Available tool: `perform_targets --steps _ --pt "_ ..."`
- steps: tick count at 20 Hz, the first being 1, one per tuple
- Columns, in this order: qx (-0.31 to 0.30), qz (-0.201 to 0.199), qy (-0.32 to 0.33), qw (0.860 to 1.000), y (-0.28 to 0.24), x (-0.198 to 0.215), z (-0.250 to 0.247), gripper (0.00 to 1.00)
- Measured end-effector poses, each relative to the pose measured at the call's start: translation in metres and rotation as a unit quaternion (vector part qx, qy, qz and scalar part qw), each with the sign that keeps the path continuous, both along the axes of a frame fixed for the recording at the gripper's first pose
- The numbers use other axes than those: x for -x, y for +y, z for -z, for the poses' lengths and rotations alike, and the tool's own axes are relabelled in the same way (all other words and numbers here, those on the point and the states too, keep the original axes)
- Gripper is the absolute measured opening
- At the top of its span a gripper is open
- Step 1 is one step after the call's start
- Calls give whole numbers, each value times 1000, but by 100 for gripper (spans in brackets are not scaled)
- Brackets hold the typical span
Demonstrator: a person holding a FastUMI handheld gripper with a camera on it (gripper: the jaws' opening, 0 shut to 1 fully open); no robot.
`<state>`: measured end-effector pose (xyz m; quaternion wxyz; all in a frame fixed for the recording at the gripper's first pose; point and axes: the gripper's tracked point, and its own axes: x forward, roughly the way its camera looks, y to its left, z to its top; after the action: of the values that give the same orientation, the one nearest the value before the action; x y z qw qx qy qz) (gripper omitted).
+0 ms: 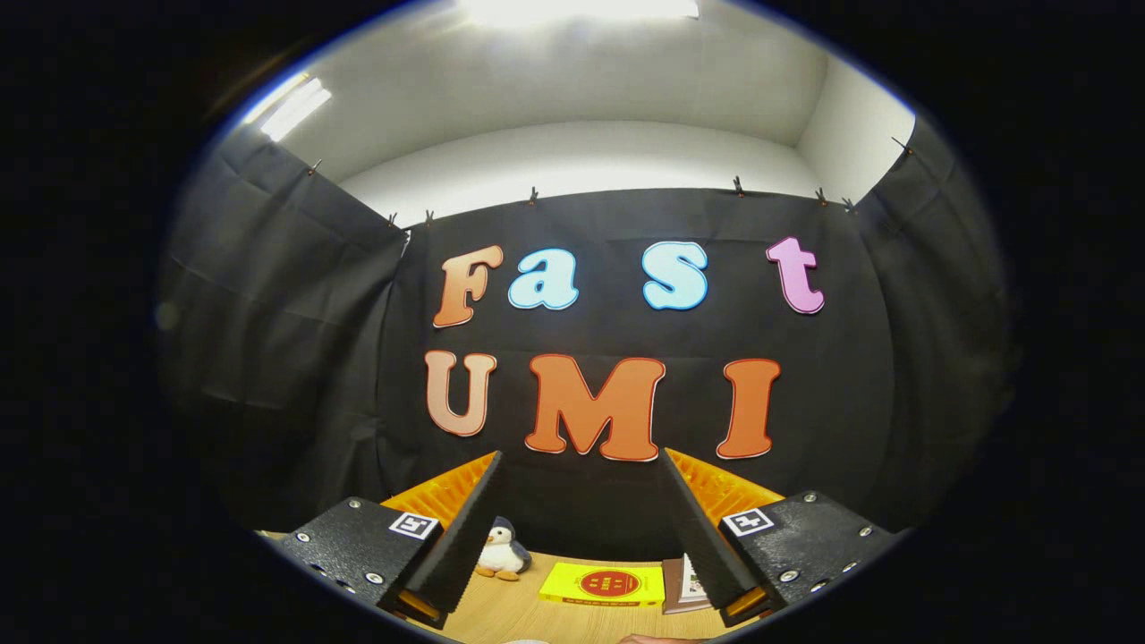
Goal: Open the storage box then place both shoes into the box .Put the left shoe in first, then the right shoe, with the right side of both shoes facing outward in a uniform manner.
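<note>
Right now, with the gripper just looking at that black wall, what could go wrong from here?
The gripper is open, holding nothing, and aimed at the booth's black cloth wall, so it would have to tilt down blind to find any work. Lowering it straight ahead might bump the toy penguin, the yellow box or the booklet on the wooden table between and just beyond its fingers. Something at the table's near edge, possibly a hand, could get nudged.
</note>
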<state>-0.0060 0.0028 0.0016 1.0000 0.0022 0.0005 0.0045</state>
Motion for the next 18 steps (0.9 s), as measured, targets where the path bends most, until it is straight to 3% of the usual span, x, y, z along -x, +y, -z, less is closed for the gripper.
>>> perform_targets --steps 6,9,14,18 --pt "2 -2 -2 1000 4 1 1 99" --pt "-36 -29 55 997 21 0 35 99" --pt "-101 -56 169 979 44 3 102 99" --pt "-153 -92 266 947 81 14 166 98"
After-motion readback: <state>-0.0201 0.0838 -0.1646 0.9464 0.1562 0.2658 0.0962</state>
